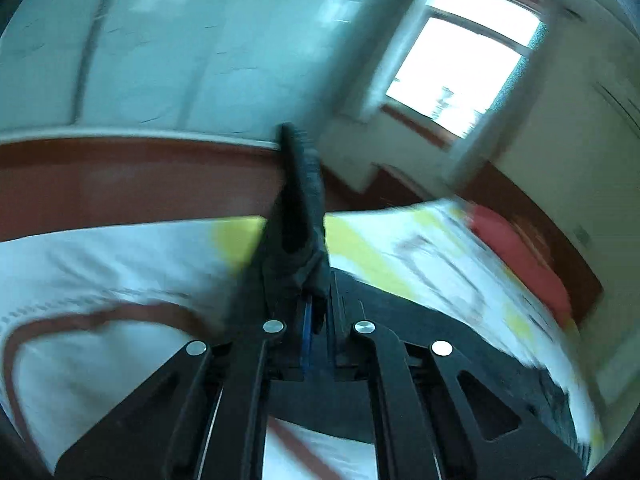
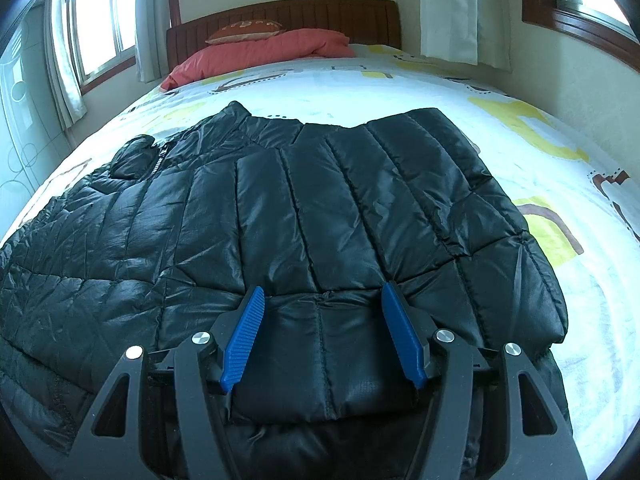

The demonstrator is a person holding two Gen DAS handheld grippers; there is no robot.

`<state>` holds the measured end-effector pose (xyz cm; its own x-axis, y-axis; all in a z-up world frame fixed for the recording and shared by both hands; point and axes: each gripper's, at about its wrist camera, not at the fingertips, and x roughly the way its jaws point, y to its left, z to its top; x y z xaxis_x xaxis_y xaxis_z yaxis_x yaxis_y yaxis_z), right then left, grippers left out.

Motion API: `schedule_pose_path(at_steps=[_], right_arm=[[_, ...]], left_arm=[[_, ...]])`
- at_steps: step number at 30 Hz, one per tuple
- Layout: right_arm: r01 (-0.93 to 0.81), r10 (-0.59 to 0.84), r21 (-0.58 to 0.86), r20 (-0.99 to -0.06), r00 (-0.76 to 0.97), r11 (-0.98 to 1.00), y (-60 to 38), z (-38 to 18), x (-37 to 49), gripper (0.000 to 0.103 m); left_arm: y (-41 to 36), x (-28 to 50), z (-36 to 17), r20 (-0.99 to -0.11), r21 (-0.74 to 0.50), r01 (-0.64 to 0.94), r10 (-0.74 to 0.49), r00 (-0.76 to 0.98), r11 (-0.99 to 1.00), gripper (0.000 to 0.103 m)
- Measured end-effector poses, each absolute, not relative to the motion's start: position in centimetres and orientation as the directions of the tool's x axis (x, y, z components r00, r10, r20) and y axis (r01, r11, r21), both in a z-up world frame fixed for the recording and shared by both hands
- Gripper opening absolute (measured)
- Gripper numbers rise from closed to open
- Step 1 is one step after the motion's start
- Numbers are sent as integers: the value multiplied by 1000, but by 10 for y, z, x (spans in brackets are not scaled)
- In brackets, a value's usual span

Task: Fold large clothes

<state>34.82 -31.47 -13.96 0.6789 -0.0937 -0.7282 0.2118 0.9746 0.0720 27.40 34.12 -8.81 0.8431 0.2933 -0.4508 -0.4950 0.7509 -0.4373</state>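
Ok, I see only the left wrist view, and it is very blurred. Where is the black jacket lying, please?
Observer: The black jacket lies spread out on the patterned bed sheet.
Operator: And the right fingers?
Observer: The right gripper has its fingers apart over the jacket's near edge; the ribbed faces of the blue pads are bare.
Operator: What is at the head of the bed?
Observer: A small cushion lies on a red quilt, against the wooden headboard.
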Motion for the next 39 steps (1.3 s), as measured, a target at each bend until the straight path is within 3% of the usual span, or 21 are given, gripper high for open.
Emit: schedule_pose_path(at_steps=[11, 15, 22, 25, 27, 33, 39], right_arm=[[214, -94, 75, -727, 680, 974, -314, -140, 348, 61], [213, -88, 81, -726, 682, 974, -316, -139, 349, 61], [214, -87, 85, -725, 683, 973, -316, -140, 350, 61], [215, -89, 84, -725, 683, 973, -315, -140, 349, 61], [212, -85, 86, -725, 683, 973, -315, -140, 350, 63], [210, -75, 96, -730, 679, 973, -312, -131, 352, 67], [152, -16, 139, -684, 729, 979, -276, -95, 345, 67]], left_arm=[[73, 351, -78, -485, -299, -48, -108, 868, 953, 5], [-6, 359, -87, -523, -245, 63, -186, 832, 967, 5], [-74, 367, -130, -623, -202, 135, -234, 747, 970, 6], [-82, 371, -133, -646, -186, 135, -224, 729, 973, 20], [-81, 364, -132, -641, -210, 150, -252, 725, 966, 56], [-52, 329, -106, -600, -263, 168, -297, 743, 950, 64], [9, 307, -91, -577, -191, 67, -167, 799, 979, 66]])
